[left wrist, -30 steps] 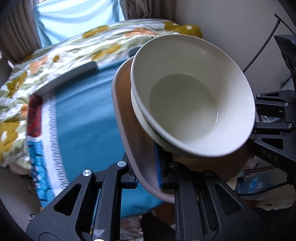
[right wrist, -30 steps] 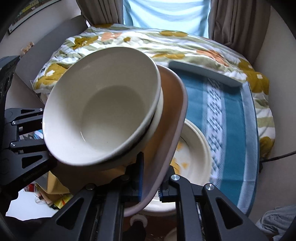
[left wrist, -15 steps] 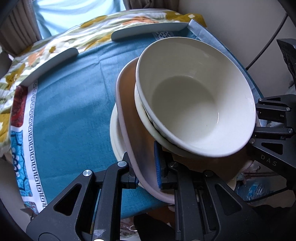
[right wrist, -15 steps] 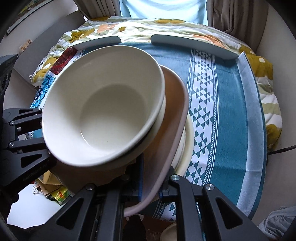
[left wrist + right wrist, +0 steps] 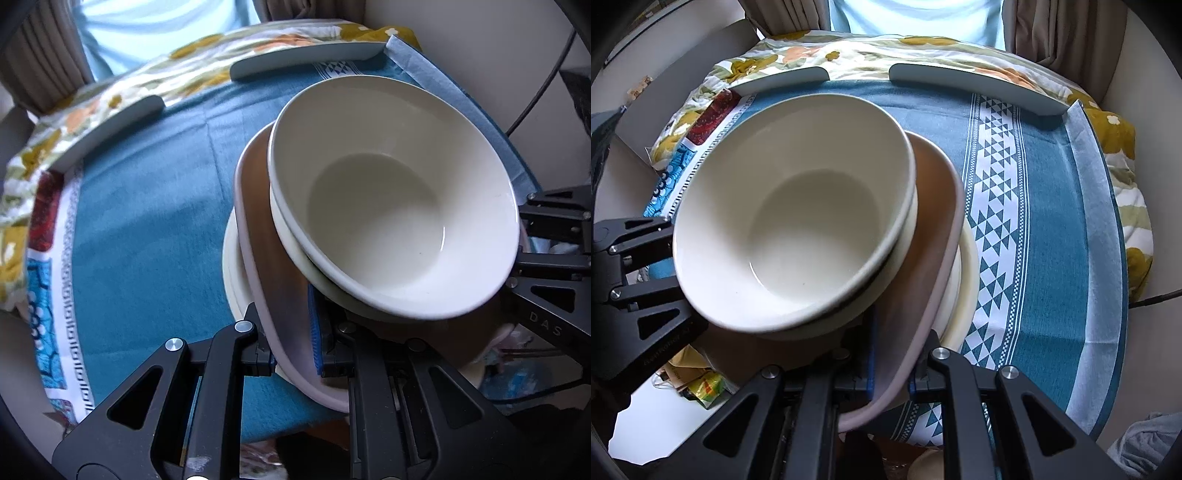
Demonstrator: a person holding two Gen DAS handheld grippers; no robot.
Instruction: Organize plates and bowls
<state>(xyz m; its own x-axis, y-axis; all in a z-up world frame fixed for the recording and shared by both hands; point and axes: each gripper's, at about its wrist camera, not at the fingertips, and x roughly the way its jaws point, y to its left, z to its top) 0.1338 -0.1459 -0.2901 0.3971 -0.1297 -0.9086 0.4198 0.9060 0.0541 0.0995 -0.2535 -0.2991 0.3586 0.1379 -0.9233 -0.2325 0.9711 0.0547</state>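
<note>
We see a glazed ceramic bowl, cream and glossy, with a highlight inside. The plate beneath it looks matt, brown with a pale pink rim. Under that we note a cream dish with a soft sheen. The cloth is woven, teal and matt, faintly napped. The gripper arms appear as matt black plastic with bright metal screws; one pad is ribbed blue.

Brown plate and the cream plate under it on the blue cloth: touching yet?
Cannot tell. In the right wrist view the brown plate overlaps the cream plate, and its rim hides where they would meet. The left wrist view shows no seam either.
</note>
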